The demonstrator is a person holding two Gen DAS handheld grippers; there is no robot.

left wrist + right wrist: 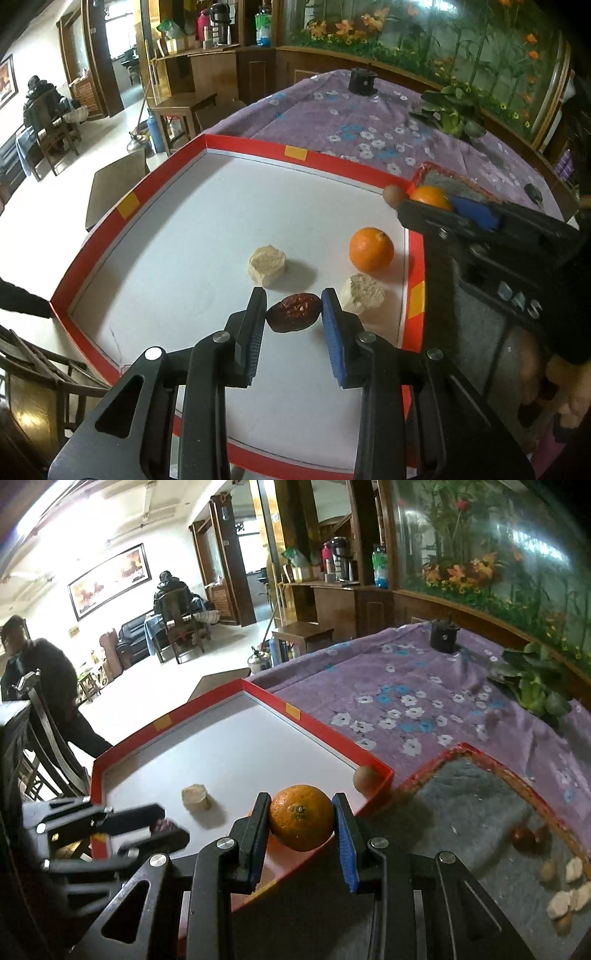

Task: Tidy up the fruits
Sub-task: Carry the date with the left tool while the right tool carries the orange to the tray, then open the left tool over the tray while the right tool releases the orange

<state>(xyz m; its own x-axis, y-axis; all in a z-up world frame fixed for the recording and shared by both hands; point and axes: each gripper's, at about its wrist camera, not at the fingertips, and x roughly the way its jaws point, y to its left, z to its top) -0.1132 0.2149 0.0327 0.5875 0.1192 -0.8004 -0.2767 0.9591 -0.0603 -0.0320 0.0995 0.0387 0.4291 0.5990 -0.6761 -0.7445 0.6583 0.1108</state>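
Note:
A red-rimmed white tray (255, 146) holds an orange (371, 250), two pale chunks (266, 265) (362, 292), a dark red date (293, 312) and a small brown fruit (392, 195) in the far corner. My left gripper (293, 312) stands with its jaws on either side of the date, close to it. My right gripper (301, 818) is shut on a second orange (301, 818), held above the tray's right rim (380, 771). That orange also shows in the left wrist view (430, 197).
A red-edged basket with a grey lining (476, 794) sits right of the tray, holding dark red fruits (524, 838) and pale pieces (565, 897). A purple floral cloth (406, 679) covers the table. A plant (532, 686) and a black object (445, 635) stand at the back.

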